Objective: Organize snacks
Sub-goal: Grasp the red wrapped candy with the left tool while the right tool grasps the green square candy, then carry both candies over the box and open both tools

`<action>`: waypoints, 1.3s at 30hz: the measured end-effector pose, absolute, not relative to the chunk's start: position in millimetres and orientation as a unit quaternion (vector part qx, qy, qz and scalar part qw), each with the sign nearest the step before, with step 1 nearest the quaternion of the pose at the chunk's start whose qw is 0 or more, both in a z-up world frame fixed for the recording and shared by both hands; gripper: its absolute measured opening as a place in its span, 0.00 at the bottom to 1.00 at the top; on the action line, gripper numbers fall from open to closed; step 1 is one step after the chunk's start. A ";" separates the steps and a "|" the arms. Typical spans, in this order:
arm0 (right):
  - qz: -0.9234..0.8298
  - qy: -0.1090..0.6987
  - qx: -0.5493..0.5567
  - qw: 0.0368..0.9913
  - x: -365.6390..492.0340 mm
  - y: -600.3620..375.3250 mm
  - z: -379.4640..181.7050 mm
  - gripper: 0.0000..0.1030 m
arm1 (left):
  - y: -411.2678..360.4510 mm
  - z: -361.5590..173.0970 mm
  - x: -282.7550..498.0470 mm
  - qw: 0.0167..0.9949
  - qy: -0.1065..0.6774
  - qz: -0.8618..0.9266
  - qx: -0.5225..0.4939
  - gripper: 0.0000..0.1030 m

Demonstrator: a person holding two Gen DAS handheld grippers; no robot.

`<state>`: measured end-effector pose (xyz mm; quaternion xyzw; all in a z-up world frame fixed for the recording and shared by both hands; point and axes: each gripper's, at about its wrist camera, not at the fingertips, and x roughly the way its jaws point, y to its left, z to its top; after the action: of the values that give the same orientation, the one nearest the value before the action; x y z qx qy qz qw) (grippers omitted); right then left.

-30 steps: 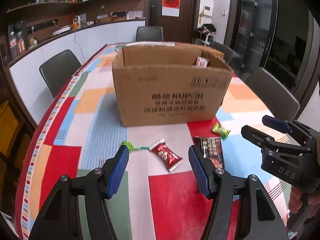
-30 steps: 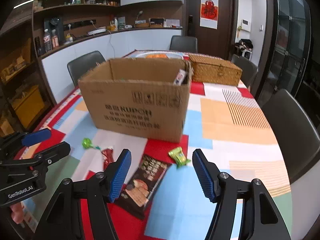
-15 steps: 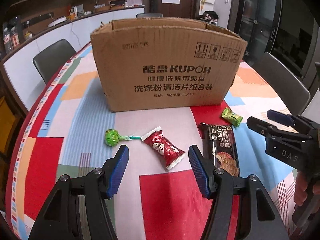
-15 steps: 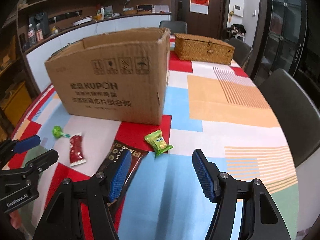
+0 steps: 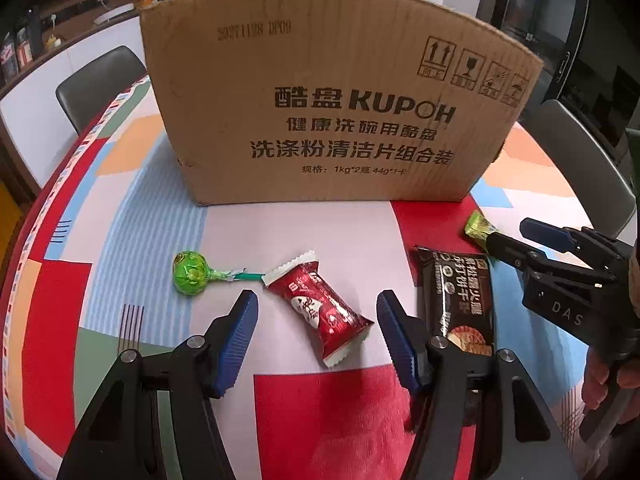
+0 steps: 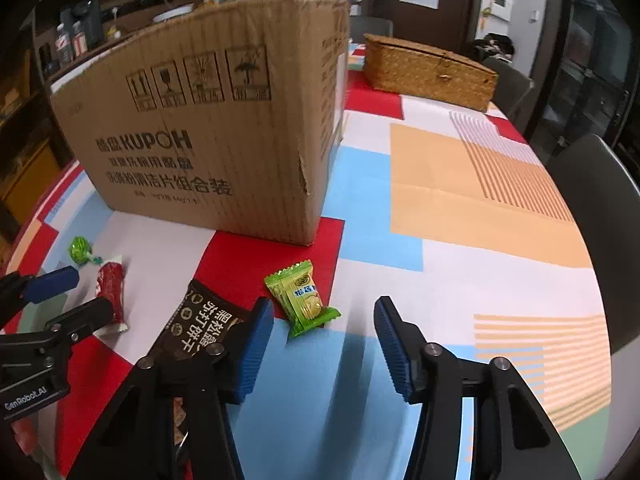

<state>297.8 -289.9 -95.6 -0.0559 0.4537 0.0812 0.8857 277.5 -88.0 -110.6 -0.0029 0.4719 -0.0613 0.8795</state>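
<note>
**Now on final approach: both grippers low over the snacks**

Since 1.0 s ago you have brought both grippers down and forward; the cardboard box (image 5: 336, 96) now fills the far view and its interior is out of sight.

- Left gripper (image 5: 316, 330): jaws wide apart, holding nothing. The red candy (image 5: 320, 308) lies between the fingertips, on the table, untouched. The green lollipop (image 5: 190, 273) lies just left of it.
- Right gripper (image 6: 324, 344): jaws wide apart, holding nothing. The green candy (image 6: 302, 300) lies just beyond the left fingertip. The dark biscuit packet (image 6: 204, 320) sits left, partly under that finger.

All 4 snacks remain on the tablecloth (image 6: 460, 272), near the box. No grasp has begun; judge the next step as closing on the 2 candies.
</note>
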 end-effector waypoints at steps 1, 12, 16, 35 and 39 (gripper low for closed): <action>0.085 0.456 -0.059 0.884 299.8 -289.4 -97.4 0.49 | -88.2 -111.3 279.1 0.879 0.472 -0.061 -0.004 0.59; 0.106 0.476 -0.062 0.871 311.5 -284.2 -107.9 0.38 | -89.8 -122.6 291.6 0.867 0.494 -0.069 -0.019 0.45; 0.107 0.475 -0.064 0.871 311.3 -282.5 -108.8 0.35 | -89.3 -123.5 291.8 0.867 0.493 -0.067 -0.014 0.33; 0.084 0.452 -0.043 0.887 280.4 -279.3 -89.0 0.25 | -89.3 -97.1 268.4 0.880 0.465 -0.096 0.000 0.22; 0.085 0.443 -0.034 0.892 271.0 -280.5 -77.1 0.25 | -87.8 -81.4 258.4 0.888 0.447 -0.110 -0.003 0.22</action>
<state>271.0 -280.5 -77.1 -0.0340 0.4430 0.0849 0.8919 258.4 -87.8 -81.4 -0.0030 0.4475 -0.1096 0.8875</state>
